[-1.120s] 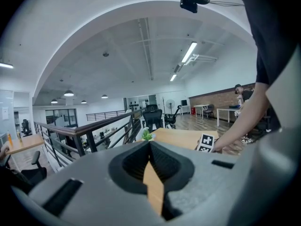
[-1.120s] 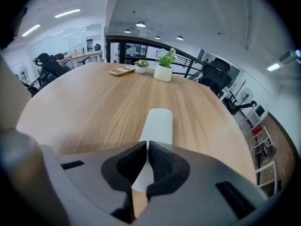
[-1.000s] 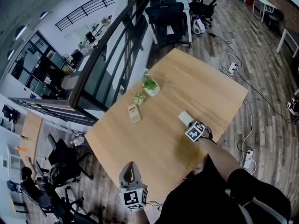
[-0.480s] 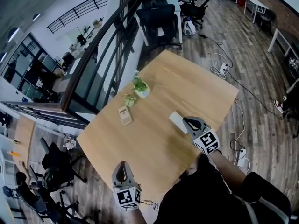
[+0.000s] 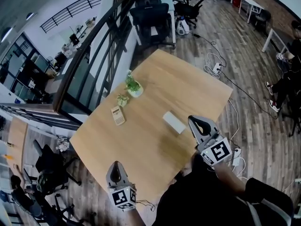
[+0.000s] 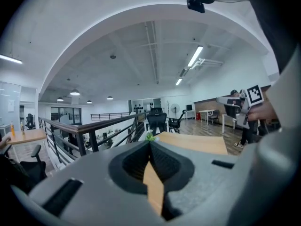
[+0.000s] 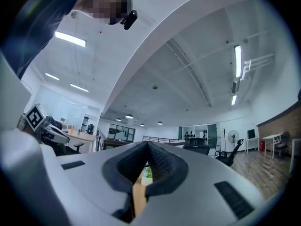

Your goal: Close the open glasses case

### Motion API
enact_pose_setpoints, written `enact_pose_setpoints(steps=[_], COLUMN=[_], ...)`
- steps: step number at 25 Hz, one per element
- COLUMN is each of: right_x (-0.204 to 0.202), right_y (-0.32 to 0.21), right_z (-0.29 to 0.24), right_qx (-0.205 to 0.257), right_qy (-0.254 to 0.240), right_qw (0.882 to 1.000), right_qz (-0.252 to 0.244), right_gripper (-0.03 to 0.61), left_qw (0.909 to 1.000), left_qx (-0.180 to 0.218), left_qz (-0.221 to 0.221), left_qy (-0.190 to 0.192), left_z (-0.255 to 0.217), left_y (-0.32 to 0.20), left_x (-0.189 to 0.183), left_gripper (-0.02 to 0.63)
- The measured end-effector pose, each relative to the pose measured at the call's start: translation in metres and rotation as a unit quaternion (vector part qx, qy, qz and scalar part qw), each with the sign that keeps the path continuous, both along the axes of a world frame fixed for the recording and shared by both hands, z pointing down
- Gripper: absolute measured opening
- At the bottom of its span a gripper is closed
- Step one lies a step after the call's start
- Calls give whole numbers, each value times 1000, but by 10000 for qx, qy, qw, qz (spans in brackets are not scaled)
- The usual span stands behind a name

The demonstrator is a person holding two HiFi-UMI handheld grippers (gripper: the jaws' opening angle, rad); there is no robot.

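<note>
The white glasses case (image 5: 174, 122) lies flat on the wooden table (image 5: 188, 86), its lid down, and nothing touches it. My right gripper (image 5: 194, 121) hangs in the air just right of the case, raised well above the tabletop. Its jaws are closing the last bit and meet at the tips (image 7: 148, 148) with nothing between them. My left gripper (image 5: 116, 166) hovers over the table's near-left edge, far from the case. Its jaws also meet (image 6: 150, 143) and hold nothing. The right gripper (image 6: 245, 105) shows at the right of the left gripper view.
At the table's far-left side stand a potted plant (image 5: 134, 87), a smaller plant (image 5: 122, 99) and a flat beige object (image 5: 117, 115). A dark railing (image 5: 89, 62) runs along the left. Office chairs (image 5: 151, 18) stand beyond the table, and cables (image 5: 214, 69) lie on the floor.
My right gripper has lifted off the case and come back toward the near edge, tilting up from pointing down. The case stays where it lay. The left gripper has hardly moved.
</note>
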State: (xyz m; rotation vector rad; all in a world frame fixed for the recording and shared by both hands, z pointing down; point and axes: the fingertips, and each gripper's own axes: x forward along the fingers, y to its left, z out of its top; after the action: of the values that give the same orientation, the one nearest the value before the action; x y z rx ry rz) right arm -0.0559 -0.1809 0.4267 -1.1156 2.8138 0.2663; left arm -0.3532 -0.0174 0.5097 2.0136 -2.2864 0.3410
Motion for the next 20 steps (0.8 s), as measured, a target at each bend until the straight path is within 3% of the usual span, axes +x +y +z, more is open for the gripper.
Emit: enact_pose_setpoints(steps=[5,9,20], right_x=[1,-9,-22], right_y=[-7,-10,-1], right_z=[4,9,-4], right_qx=[-199,-454,-422], right_qy=[-15,248,523], right_qw=[9998,9987,9976], right_qz=[90,20,-192], right_gripper=[15,15,15], left_qw=[9999,9995,9967], left_qx=[-11,-61,-206], left_qz=[-68,-167,-88], left_qy=[111,254,785], left_z=[8,21,53], left_y=[4,7,3], left_x=[-1,-1,13], left_gripper=[2,2,2])
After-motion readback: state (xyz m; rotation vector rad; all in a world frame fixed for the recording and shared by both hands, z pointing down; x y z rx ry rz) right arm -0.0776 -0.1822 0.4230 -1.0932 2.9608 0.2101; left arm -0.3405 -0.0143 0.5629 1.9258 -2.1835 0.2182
